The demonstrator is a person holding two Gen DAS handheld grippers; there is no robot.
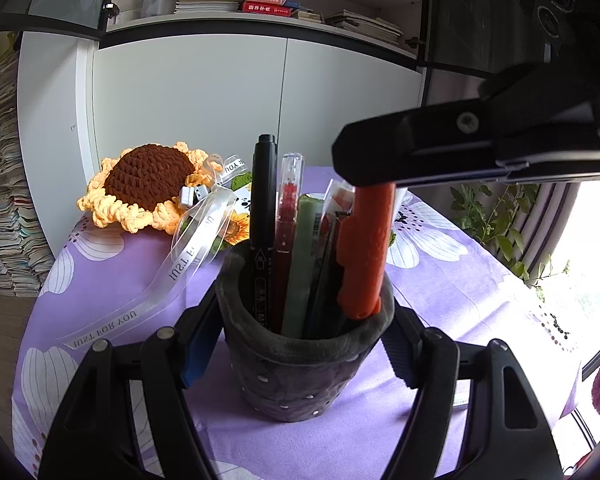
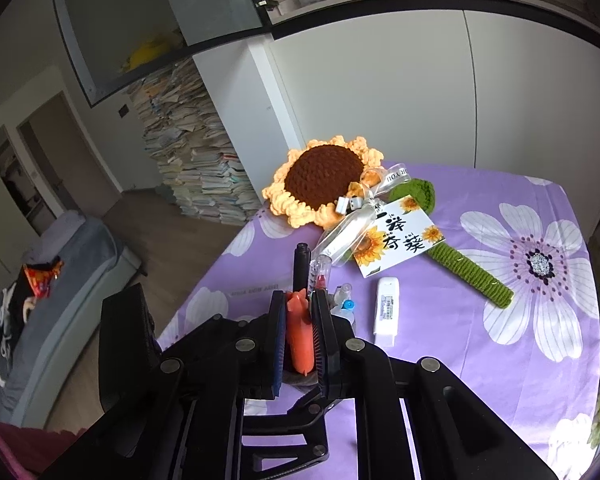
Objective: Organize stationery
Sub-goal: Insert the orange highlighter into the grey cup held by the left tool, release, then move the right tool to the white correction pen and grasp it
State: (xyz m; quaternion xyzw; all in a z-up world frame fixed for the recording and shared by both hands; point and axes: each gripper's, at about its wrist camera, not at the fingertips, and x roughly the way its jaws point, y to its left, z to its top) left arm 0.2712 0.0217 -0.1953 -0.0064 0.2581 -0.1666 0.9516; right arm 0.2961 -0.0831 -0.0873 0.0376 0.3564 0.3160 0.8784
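A dark grey plush pen holder (image 1: pixel 300 376) stands upright on the purple flowered tablecloth. My left gripper (image 1: pixel 300 320) is shut on it, one finger on each side. It holds a black marker (image 1: pixel 263 216), a red pen (image 1: pixel 287 216), a pale green pen (image 1: pixel 304 260) and other items. My right gripper (image 2: pixel 298 328) is shut on an orange utility knife (image 2: pixel 299 332), whose lower end sits inside the holder's mouth; the knife also shows in the left wrist view (image 1: pixel 366 248), under the right gripper's finger (image 1: pixel 420 152). A white correction tape (image 2: pixel 387 312) lies on the cloth.
A crocheted sunflower (image 2: pixel 324 180) with a green stem (image 2: pixel 472 276), ribbon and printed card (image 2: pixel 400 240) lies behind the holder. White cabinet doors (image 1: pixel 228 96) stand behind the table. Stacked books (image 2: pixel 196 160) are at the left, plants (image 1: pixel 496 220) at the right edge.
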